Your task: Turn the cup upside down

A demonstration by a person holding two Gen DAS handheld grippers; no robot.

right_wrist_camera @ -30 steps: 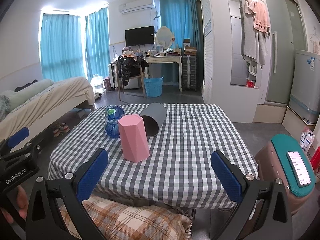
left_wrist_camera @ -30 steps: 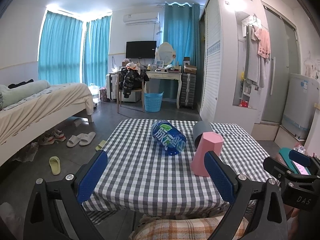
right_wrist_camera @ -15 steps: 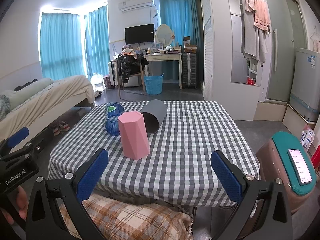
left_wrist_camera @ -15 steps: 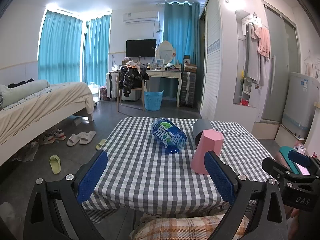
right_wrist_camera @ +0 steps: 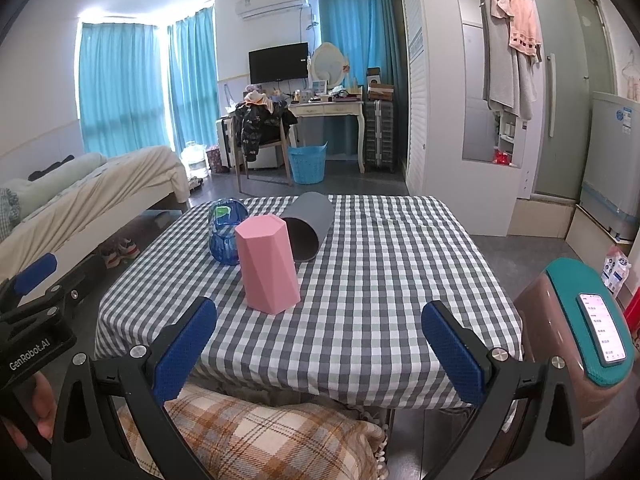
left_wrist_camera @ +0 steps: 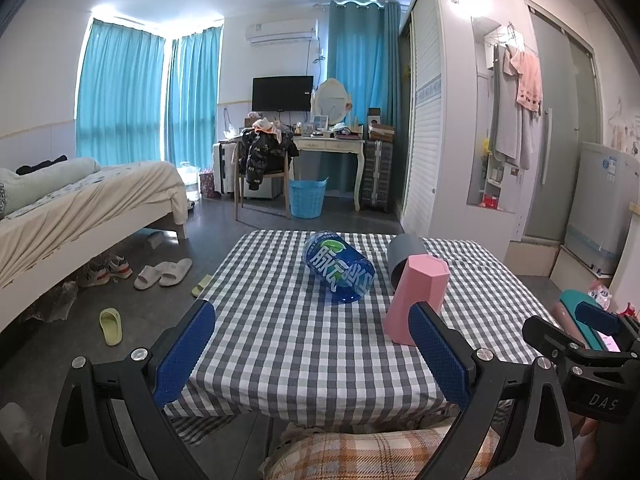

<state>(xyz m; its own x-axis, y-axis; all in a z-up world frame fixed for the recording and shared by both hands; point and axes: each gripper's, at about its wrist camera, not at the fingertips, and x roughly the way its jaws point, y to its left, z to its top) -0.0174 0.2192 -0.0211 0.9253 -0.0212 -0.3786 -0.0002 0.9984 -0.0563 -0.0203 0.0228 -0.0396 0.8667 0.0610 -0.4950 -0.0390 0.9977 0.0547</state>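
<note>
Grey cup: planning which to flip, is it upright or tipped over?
Tipped over: the grey cup lies on its side on the table, dark mouth facing the camera.

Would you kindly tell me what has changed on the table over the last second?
Nothing has been gripped or released. Both cameras drifted only slightly. The pink cup stays standing, the blue bottle and grey cup stay lying down, and both tongs, left and right, remain open short of the table.

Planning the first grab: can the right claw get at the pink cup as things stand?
Probably yes. The right claw is open, short of the table edge, and the pink cup stands nearest it, with bare checked tablecloth between; the grey cup lies behind.
</note>
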